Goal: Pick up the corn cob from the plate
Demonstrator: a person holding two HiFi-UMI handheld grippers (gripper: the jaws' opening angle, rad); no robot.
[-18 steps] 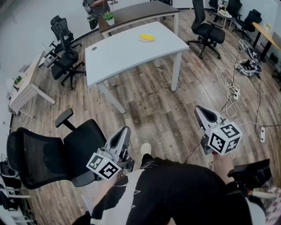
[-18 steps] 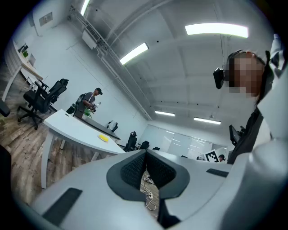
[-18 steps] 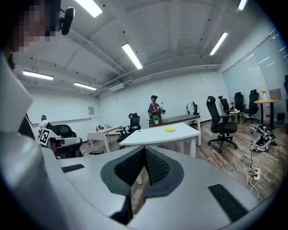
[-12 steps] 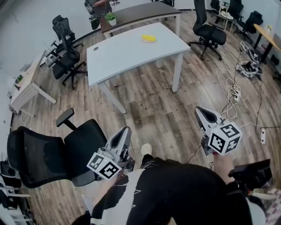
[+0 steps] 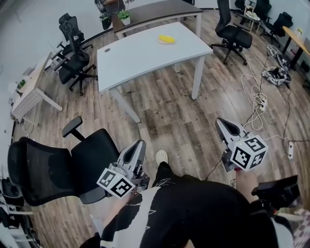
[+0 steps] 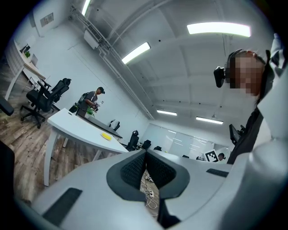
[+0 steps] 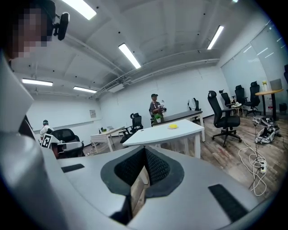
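Observation:
The yellow corn cob (image 5: 166, 38) lies on a plate on the white table (image 5: 140, 55), far across the wooden floor. It shows small in the left gripper view (image 6: 105, 135) and in the right gripper view (image 7: 173, 126). My left gripper (image 5: 140, 143) is held low at the left, close to my body, with its jaws shut and nothing between them (image 6: 145, 155). At the right, my right gripper (image 5: 219, 121) points toward the table, also shut and empty (image 7: 145, 150). Both are far from the corn.
A black office chair (image 5: 58, 164) stands right beside my left gripper. Behind the white table is a dark desk (image 5: 155, 10) with a potted plant (image 5: 124, 17) and a person (image 5: 109, 6). More chairs (image 5: 232, 31) stand around. Cables (image 5: 254, 97) trail on the floor at right.
The table and corn have drifted slightly up and right in the head view. Both grippers keep their places and stay shut.

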